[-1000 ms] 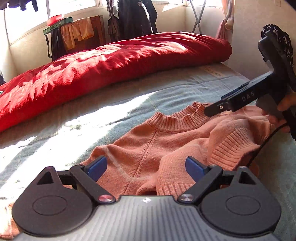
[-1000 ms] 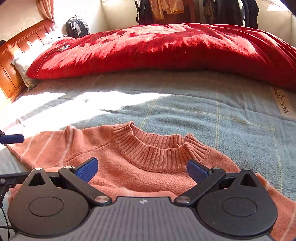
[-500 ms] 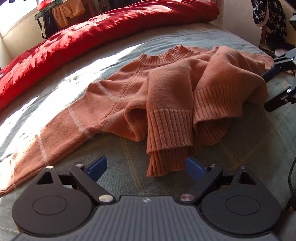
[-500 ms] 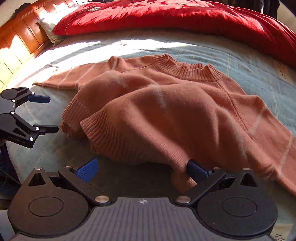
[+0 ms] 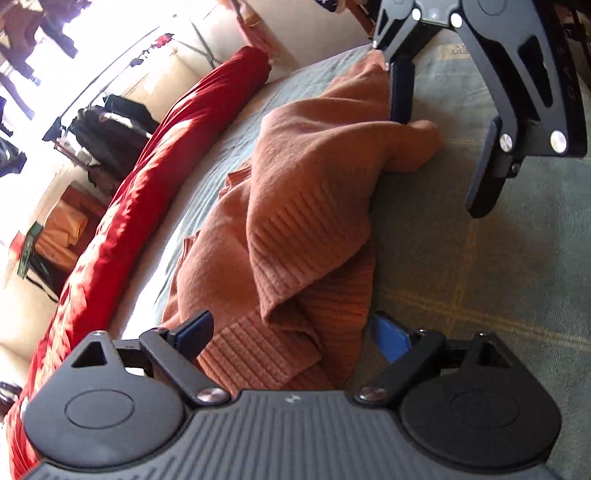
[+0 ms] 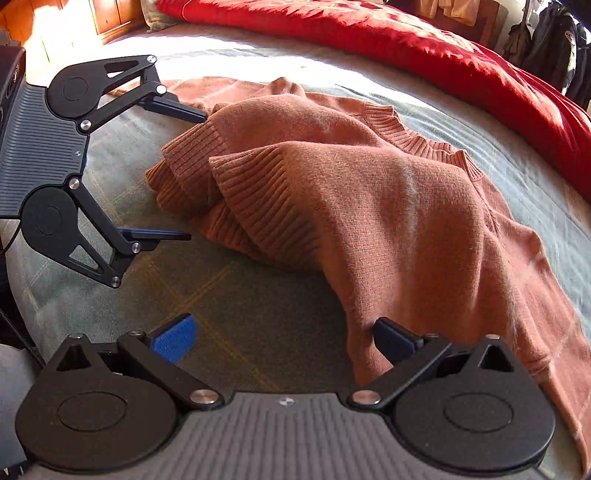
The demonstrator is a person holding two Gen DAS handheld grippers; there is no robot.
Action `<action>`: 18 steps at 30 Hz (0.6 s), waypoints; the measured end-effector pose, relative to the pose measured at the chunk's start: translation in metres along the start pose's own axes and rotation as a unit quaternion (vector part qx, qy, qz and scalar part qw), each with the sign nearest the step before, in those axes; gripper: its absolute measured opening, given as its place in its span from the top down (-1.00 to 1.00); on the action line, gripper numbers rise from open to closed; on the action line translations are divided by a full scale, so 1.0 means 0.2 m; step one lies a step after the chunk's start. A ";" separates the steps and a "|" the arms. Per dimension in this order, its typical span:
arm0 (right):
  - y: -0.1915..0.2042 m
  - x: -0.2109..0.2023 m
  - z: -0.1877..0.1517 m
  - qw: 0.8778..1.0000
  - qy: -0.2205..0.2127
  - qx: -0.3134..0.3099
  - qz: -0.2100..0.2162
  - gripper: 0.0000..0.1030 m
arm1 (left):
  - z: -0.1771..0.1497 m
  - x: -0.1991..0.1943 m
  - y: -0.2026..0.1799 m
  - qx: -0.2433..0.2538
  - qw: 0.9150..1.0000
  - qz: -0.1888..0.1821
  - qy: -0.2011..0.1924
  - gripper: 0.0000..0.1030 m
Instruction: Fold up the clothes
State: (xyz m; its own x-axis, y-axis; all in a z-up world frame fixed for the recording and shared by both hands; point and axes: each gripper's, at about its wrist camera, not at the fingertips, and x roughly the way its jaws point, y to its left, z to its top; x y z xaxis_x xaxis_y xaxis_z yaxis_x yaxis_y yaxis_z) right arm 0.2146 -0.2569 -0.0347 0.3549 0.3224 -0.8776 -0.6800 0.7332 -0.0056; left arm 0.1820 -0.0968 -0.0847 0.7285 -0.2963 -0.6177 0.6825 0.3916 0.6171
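A salmon-pink knitted sweater lies bunched on the bed, its ribbed hem doubled up over the body. In the left wrist view the sweater runs away from me, and my left gripper is open with the ribbed hem lying between its blue pads. The right wrist view shows my left gripper from the side, open around the hem fold. My right gripper is open, its right pad against the sweater's lower edge. From the left wrist view my right gripper is open, one finger touching the cloth.
A grey-green blanket covers the bed. A long red duvet lies along the far side. A wooden headboard stands at the upper left, and dark clothes hang by the window.
Both grippers have moved in close to the sweater's hem end, and the left one has rolled onto its side. Both stayed open. The sweater keeps its bunched shape.
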 end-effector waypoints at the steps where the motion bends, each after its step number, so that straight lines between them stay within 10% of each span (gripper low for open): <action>1: 0.00 0.00 -0.01 1.000 0.001 0.002 0.000 -1.00 | 0.01 0.02 -0.02 0.012 1.000 0.005 -0.010 -0.79; 10: -0.05 0.00 -0.08 1.000 0.006 0.015 -0.023 -1.00 | 0.12 0.17 0.10 0.000 0.998 0.057 -0.030 -0.79; 18: -0.24 -0.02 -0.16 0.991 0.001 0.132 0.028 -1.00 | 0.09 0.11 0.27 -0.111 0.994 -0.010 0.005 -0.81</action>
State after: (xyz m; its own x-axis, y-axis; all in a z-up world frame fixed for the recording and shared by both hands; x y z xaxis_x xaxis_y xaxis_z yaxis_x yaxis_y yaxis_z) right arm 0.2254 -0.3121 -0.0469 0.3207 0.3660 -0.8736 -0.5076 0.8451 0.1677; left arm 0.2359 -0.0977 -0.0549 0.7135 -0.2977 -0.6342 0.6663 0.5681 0.4830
